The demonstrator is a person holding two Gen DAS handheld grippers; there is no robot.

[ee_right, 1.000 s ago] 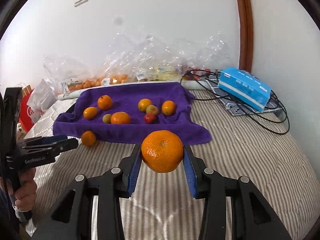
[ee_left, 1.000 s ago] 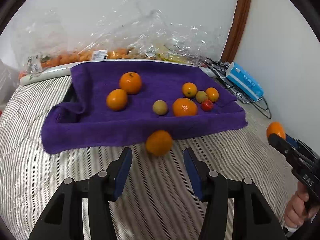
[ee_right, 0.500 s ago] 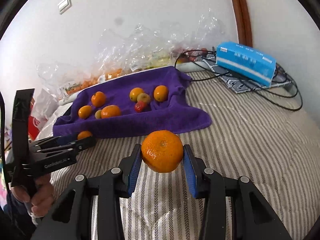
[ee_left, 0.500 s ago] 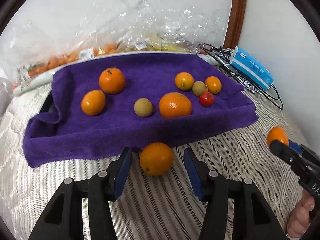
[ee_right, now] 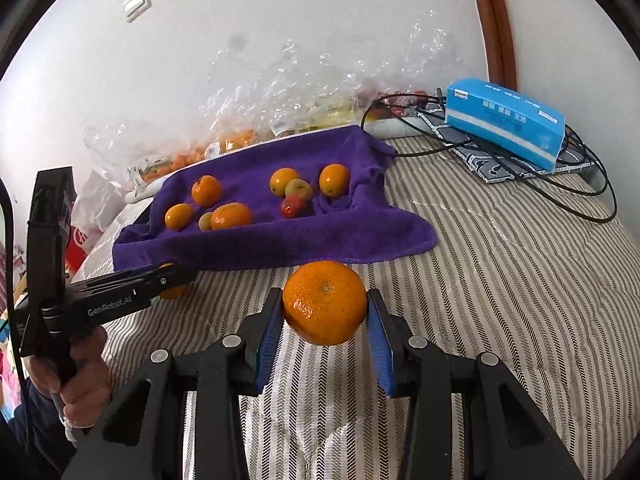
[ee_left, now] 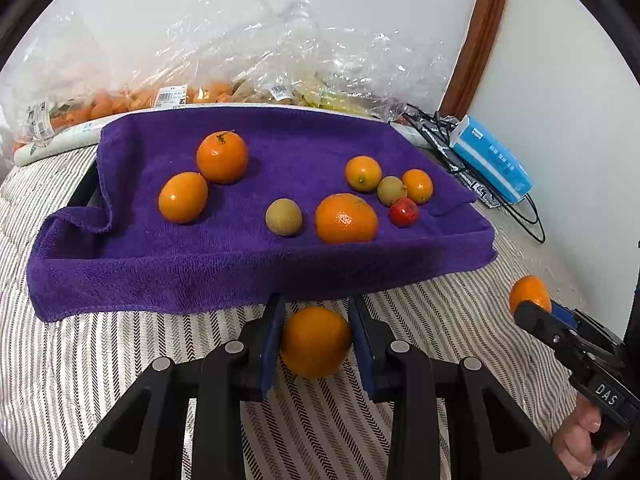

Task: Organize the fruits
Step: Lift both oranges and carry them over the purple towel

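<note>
Left tool (ee_left: 316, 340): jaws closing on a small round orange citrus fruit (ee_left: 316, 342) that sits on the bed just in front of the towel's near edge; both blue pads touch its sides.
Right tool (ee_right: 325, 314): narrow, clamped on a larger dimpled orange mandarin (ee_right: 325, 303) – held clear of the bedcover, blue pads pressed to either side.
Hands: a hand (ee_right: 80, 380) grips the left tool's handle in the right wrist view; fingers of the other hand (ee_left: 580, 440) show under the right tool's handle at the left view's edge.
Bed: grey-and-white herringbone striped bedcover (ee_left: 120, 360) under everything.
Purple terry towel (ee_left: 280, 268): spread beyond the tools – carries five orange citrus fruits, two small yellow-green fruits (ee_left: 283, 217) and one small red fruit (ee_left: 403, 212).
Behind the towel: crumpled clear plastic bags (ee_left: 280, 60) with more orange fruit, against the white wall.
Right of the towel: blue tissue pack (ee_right: 506, 122) on a patterned pad, black cables (ee_right: 580, 192) looped around it.
</note>
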